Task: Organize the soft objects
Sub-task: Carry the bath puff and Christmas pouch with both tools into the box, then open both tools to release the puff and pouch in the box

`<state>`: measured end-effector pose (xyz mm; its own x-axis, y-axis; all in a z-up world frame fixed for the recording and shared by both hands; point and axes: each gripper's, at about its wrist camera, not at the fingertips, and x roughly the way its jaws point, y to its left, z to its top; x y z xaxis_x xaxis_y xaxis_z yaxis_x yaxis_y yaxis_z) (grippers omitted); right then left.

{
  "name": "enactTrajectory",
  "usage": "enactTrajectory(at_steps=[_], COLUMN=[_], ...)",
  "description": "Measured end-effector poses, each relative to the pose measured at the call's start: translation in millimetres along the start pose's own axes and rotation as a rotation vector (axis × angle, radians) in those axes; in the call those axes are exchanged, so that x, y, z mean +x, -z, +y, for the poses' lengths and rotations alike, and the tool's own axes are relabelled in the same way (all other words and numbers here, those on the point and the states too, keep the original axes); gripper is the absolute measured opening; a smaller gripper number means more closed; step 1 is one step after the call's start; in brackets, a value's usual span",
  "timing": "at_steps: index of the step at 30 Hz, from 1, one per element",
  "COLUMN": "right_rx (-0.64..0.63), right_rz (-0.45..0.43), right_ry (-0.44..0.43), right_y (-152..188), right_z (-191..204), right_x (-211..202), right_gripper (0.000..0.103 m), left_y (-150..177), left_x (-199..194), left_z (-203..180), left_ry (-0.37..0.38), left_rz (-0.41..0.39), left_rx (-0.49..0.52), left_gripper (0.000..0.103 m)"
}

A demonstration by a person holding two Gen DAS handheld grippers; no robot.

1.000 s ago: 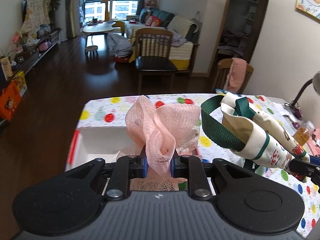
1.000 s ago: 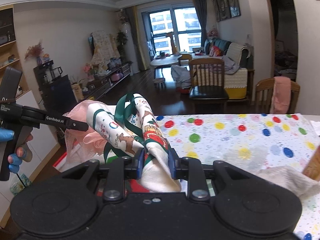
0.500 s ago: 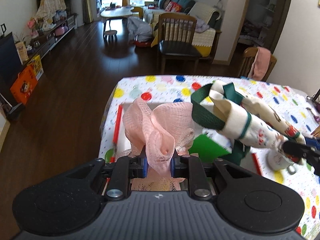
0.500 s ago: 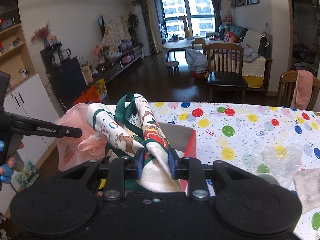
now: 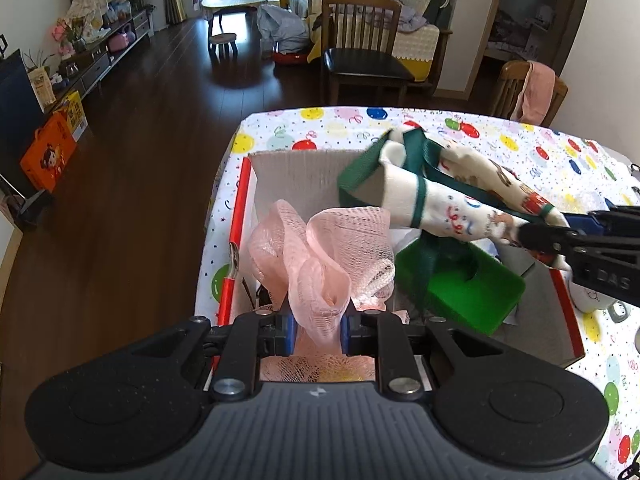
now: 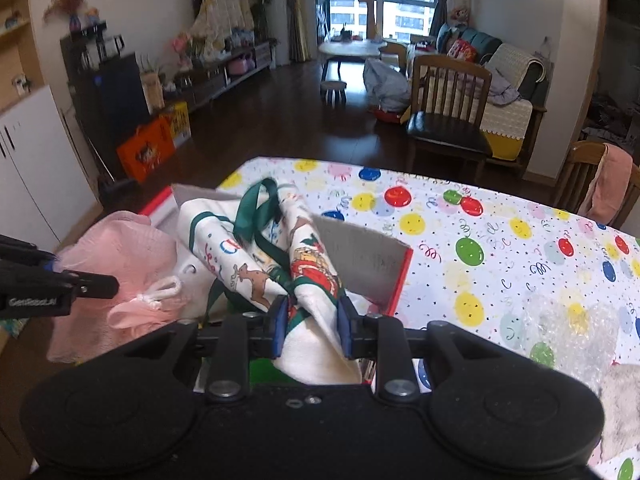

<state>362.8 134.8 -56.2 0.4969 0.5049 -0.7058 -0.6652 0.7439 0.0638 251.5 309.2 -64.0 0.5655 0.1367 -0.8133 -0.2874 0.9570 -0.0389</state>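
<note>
My left gripper (image 5: 318, 330) is shut on a pink mesh bath pouf (image 5: 320, 252), which hangs over the left part of an open cardboard box (image 5: 296, 172) with red sides. My right gripper (image 6: 312, 330) is shut on a white printed cloth bag with green straps (image 6: 256, 264); the bag reaches over the same box (image 6: 364, 264). In the left wrist view the bag (image 5: 452, 200) comes in from the right, held by the right gripper (image 5: 552, 236). The right wrist view shows the pouf (image 6: 128, 256) at the left, beside the left gripper's finger (image 6: 80, 284).
A green block (image 5: 464, 280) lies inside the box. The box stands on a table with a balloon-print cloth (image 6: 500, 240), near its left edge. Bubble wrap (image 6: 568, 328) and a grey cloth (image 6: 620, 404) lie on the right. Wooden chairs (image 5: 360, 48) stand beyond the table.
Both grippers have come forward and down over the box, each still holding its item. The inside of the box and the green block have come into view beneath them.
</note>
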Motion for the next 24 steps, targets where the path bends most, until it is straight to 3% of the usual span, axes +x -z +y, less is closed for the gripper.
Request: enactTrajectory(at_steps=[11,20,24], right_rx=[-0.065,-0.09,-0.076], right_rz=[0.05,0.057,0.058], right_ry=[0.01,0.021,0.011], right_y=[-1,1,0], right_z=[12,15,13], right_x=[28,32,31], right_gripper=[0.026,0.031,0.039], left_y=[0,4,4], left_x=[26,44,45], left_z=[-2,-11,-12], left_ry=[-0.004,-0.067,-0.078], left_rz=[0.022,0.047,0.048], left_rx=[0.004,0.045,0.047], left_gripper=[0.02,0.02,0.029])
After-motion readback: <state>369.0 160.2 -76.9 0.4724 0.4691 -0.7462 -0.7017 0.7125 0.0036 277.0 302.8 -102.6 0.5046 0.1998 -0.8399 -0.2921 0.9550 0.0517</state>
